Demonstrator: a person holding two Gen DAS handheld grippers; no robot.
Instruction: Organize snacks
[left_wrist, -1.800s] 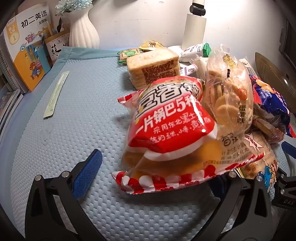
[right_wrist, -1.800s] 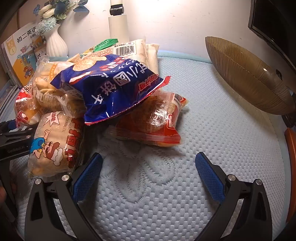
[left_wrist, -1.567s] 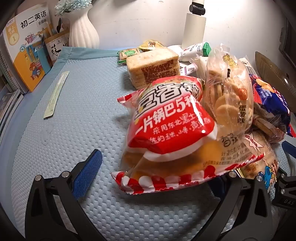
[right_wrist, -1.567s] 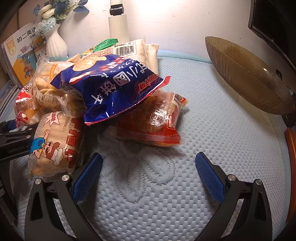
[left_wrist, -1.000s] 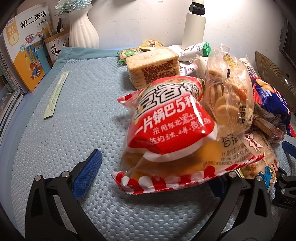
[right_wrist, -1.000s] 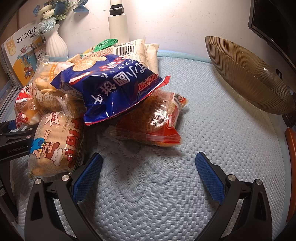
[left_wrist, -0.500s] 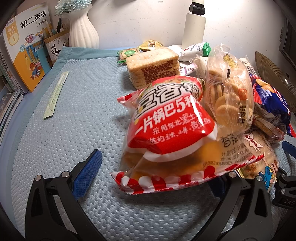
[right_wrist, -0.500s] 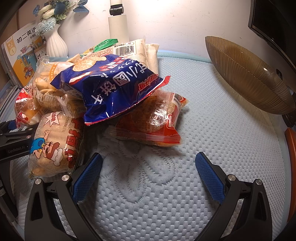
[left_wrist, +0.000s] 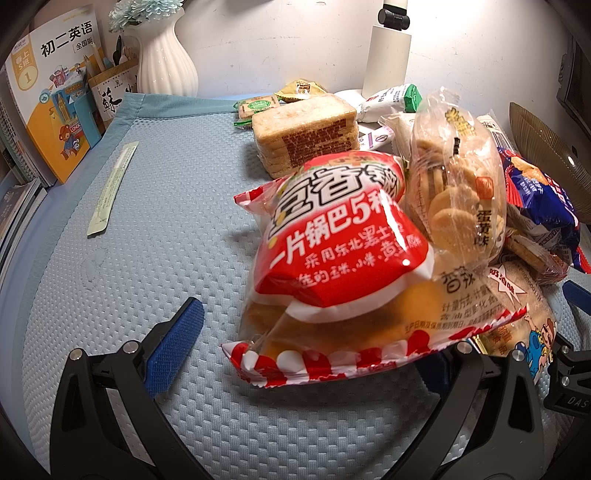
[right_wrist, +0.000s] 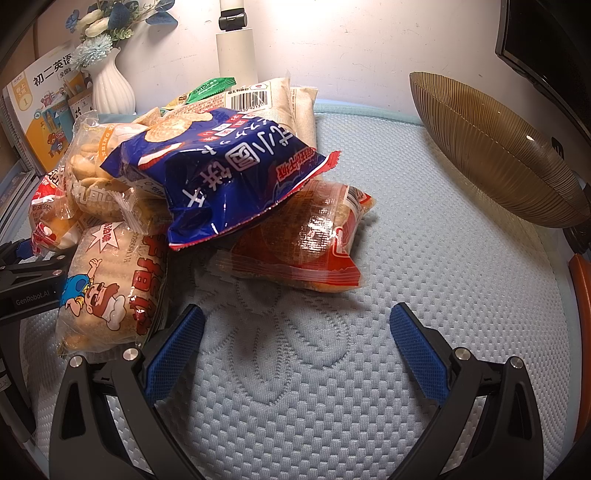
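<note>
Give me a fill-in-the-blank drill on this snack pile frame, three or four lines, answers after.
1. The blue snack bag lies on top of a clear pack with ____ ends.
2. The brown ribbed bowl holds ____ snacks.
3. The right gripper is ____, with only mat between its pads.
4. The flowers stand in a ____ ribbed vase.

Answers: red; no; open; white

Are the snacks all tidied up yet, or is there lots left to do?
Nothing looks tidied yet. The snacks still lie in one heap on the mat, blue bag on top, and the brown bowl shows nothing inside. The left gripper is open around the red-and-white bag; the right gripper is open over bare mat. Nearly everything is left.
</note>
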